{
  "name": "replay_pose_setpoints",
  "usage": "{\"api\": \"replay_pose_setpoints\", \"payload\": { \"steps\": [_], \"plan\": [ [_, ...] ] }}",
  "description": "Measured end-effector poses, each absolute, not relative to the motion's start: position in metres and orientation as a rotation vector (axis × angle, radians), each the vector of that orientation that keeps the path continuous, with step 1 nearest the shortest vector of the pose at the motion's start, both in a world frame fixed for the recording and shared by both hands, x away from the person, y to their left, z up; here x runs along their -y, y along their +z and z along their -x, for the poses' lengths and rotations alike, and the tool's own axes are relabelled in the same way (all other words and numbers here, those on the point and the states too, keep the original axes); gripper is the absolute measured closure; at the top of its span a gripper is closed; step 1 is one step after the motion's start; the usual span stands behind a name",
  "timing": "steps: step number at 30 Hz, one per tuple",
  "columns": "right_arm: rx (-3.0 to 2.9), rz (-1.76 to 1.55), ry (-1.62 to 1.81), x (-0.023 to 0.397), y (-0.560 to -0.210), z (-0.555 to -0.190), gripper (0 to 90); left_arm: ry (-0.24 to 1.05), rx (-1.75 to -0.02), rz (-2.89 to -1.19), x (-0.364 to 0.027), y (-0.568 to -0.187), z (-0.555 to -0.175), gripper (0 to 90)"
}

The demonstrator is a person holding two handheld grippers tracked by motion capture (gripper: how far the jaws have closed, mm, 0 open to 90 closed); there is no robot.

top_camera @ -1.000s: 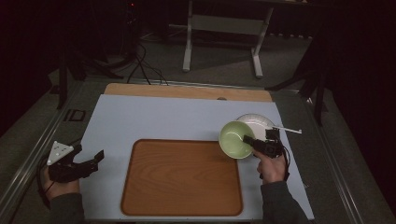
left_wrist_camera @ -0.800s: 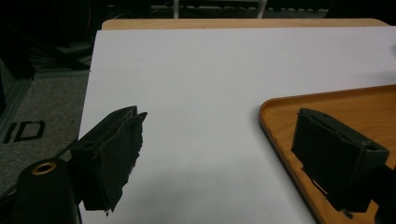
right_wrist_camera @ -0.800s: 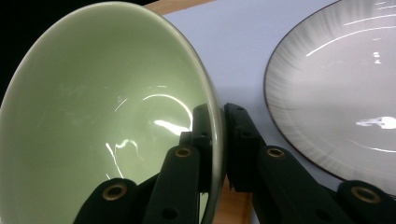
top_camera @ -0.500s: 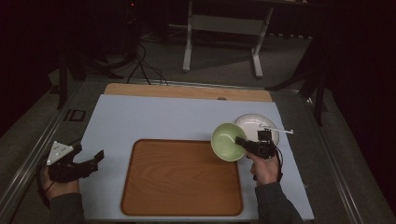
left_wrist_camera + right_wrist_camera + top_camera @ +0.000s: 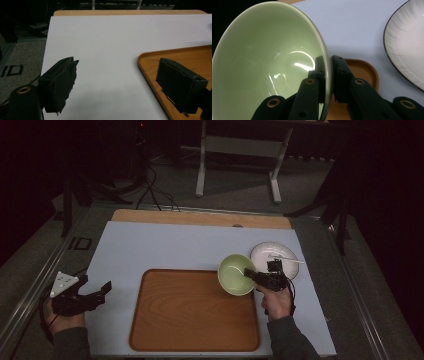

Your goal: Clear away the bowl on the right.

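Observation:
A pale green bowl (image 5: pixel 235 273) hangs tilted over the right rim of the wooden tray (image 5: pixel 190 312). My right gripper (image 5: pixel 250 274) is shut on the bowl's rim; in the right gripper view one jaw sits inside the bowl (image 5: pixel 264 65) and one outside, with my gripper (image 5: pixel 328 72) clamped on the wall. A white plate (image 5: pixel 274 259) with a white spoon (image 5: pixel 285 258) on it lies on the table just right of the bowl. My left gripper (image 5: pixel 100 290) rests open at the table's left edge, nothing between its jaws in the left gripper view (image 5: pixel 117 82).
A pale blue mat (image 5: pixel 165 245) covers the table, with a wooden strip (image 5: pixel 200 218) along its far edge. The tray's corner (image 5: pixel 175 53) lies right of the left gripper. Beyond the table stand a metal frame (image 5: pixel 240 150) and floor cables (image 5: pixel 150 185).
My right gripper has carried the green bowl leftward, off the white plate's side and over the tray's right rim. The left gripper has stayed put.

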State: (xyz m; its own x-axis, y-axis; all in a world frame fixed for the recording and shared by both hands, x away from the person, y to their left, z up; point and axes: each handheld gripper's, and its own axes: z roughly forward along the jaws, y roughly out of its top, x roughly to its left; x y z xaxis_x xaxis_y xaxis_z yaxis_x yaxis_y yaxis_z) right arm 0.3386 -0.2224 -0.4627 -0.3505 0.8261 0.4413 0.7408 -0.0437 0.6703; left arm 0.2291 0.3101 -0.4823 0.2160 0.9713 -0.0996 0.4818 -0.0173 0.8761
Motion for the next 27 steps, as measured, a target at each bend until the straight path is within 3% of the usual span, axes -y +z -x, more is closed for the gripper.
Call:
{"api": "replay_pose_setpoints", "payload": {
  "steps": [27],
  "plan": [
    [-2.208,-1.675,1.364,0.197,-0.466,-0.331,82.7,0.709,-1.394,-1.638,-0.309,-0.483,-0.230,16.1]
  ]
}}
